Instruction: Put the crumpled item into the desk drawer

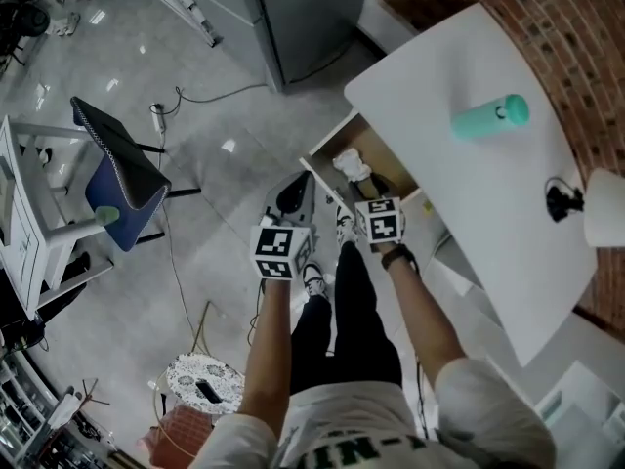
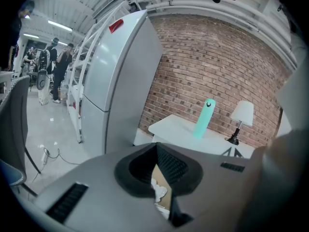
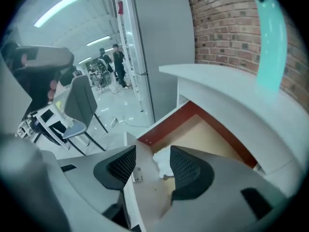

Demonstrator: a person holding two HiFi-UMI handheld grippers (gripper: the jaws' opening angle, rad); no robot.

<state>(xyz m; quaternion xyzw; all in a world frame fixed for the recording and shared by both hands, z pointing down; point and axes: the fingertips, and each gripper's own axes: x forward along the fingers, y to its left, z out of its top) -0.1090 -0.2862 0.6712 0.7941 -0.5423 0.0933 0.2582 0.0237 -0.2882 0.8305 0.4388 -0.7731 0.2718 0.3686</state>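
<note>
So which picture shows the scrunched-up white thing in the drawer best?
The right gripper view: the crumpled item lies close and large in the open drawer. The head view shows it whole but tiny. The left gripper view catches only a sliver through a narrow gap.

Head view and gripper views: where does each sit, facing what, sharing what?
Head view: on the person's head, looking steeply down at the open drawer, desk and floor; forearms, legs, left tool and right tool show.
Left gripper view: on the left tool, looking past its closed jaws towards desk, teal bottle and lamp; no body clearly visible.
Right gripper view: on the right tool, looking down between its open jaws into the drawer at the crumpled item; no body clearly visible.
Shared: all three show drawer, crumpled item and teal bottle.
</note>
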